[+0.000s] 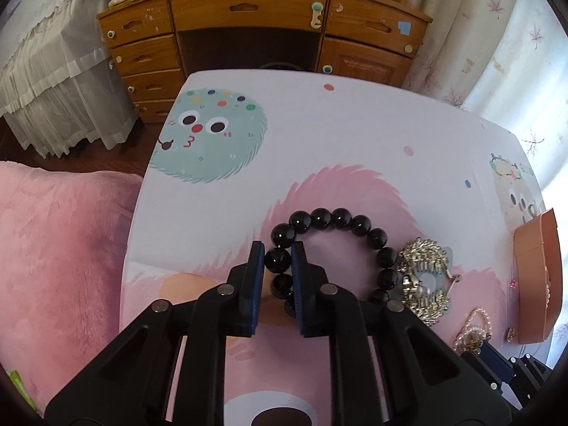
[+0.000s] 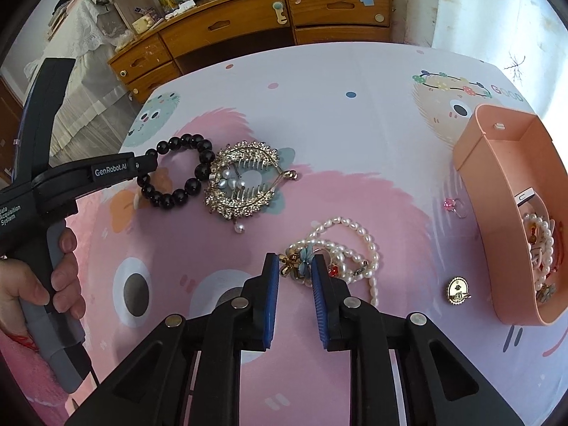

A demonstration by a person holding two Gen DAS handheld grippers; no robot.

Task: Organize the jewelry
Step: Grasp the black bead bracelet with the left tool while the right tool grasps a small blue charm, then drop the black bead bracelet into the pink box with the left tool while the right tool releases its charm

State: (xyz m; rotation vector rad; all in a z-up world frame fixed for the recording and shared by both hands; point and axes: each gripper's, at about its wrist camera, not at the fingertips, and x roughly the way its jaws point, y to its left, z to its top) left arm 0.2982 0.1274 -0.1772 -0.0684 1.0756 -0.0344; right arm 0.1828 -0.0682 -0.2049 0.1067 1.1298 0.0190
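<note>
Our left gripper (image 1: 278,261) fingers clasp one black bead bracelet (image 1: 333,218); bare desk (image 1: 319,135) beyond. Our right gripper (image 2: 295,269) fingers, parted, straddle the pearl necklace (image 2: 355,245); pink tray (image 2: 472,149) sits at the desk's right edge.

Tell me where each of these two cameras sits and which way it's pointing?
Left wrist: rides the left gripper, looking along its fingers at the black bead bracelet between them.
Right wrist: rides the right gripper, facing the pearl strands; the person's left hand shows on the other tool.
Shared: bracelet, gold hair comb, pink tray, cartoon tablecloth, wooden desk.
</note>
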